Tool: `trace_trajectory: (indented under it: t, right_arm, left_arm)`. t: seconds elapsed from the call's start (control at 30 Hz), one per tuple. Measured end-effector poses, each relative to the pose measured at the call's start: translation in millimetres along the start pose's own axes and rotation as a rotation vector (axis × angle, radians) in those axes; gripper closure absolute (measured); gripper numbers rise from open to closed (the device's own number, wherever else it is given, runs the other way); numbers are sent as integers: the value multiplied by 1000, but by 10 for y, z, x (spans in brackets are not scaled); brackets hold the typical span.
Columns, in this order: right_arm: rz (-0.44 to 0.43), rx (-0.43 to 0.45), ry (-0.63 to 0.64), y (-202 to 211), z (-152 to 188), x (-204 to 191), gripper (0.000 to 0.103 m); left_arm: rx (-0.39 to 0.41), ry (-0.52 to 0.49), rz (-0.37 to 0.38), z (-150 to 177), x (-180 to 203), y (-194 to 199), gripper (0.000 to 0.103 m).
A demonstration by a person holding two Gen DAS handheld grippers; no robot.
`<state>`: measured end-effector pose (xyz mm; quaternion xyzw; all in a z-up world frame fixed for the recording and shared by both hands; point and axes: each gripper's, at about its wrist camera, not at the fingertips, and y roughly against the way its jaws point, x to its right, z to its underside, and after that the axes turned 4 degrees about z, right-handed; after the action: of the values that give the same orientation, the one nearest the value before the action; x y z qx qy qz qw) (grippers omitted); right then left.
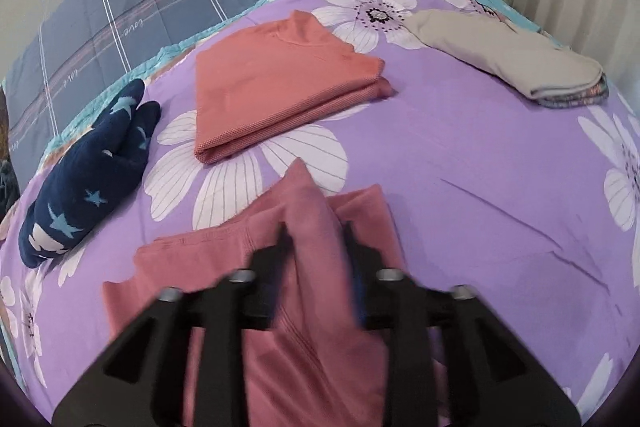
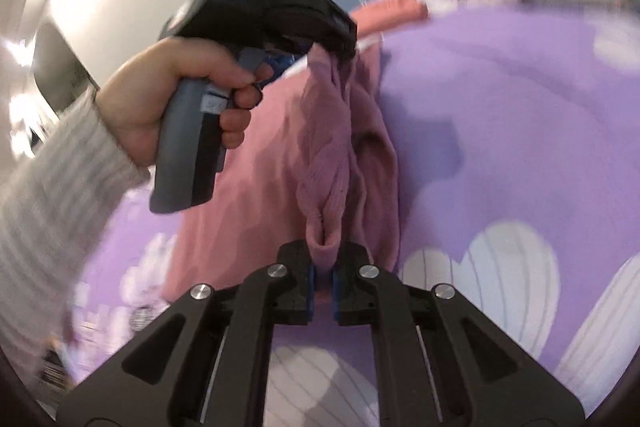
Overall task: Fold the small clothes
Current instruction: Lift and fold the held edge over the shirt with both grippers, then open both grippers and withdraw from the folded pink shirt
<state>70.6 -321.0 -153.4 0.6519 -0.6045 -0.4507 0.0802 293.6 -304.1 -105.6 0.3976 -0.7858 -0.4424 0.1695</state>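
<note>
Both grippers grip the pink garment [image 1: 316,311]: the left gripper [image 1: 316,239] has its fingers clamped on a raised fold, the right gripper [image 2: 323,267] pinches the other bunched end, cloth stretched between them above the bed [image 1: 480,155]. Beyond lie a folded orange garment [image 1: 276,83], a navy starred one [image 1: 92,171] toward the bed's left edge, and a beige one [image 1: 516,55] far right.
</note>
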Motion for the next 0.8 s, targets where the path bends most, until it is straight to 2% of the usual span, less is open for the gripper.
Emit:
trace_trajectory:
  t: [0.1,0.13,0.27,0.4,0.57,0.6,0.63,0.7,0.8]
  right_arm:
    - [-79,-28,-84,23,-3,223,94]
    - [-101,-33,-99,40,5,274,94]
    - [-179,-39,-123,109,46,383,93]
    - [-217,-48,-134,125,42,391,91]
    - [-154,-74,-100,58,5,281,89]
    - [-143,-77,-97,49,2,267,96]
    - [-136,-71,-104,61,-12,260,98]
    - [-175,-19,-130,182,-55,252,98]
    - [-133,27,-107,278,-133,208,98]
  left_arm:
    - [43,-9,21,66,32,245,46]
    - [65,-16,19,98,41,351,43]
    - [153,-39,22,434,-20,904,26]
    - [177,-41,9,1132,-145,1327,25]
    - [111,-15,-45,2022,-250,1457,25]
    - [104,-6,-47,2119,-258,1461,25]
    - [95,7,-46,2238,-265,1468,25]
    - [101,32,-22,2399,-267,1486,25]
    - [94,59,-16,2518,-278,1406,25]
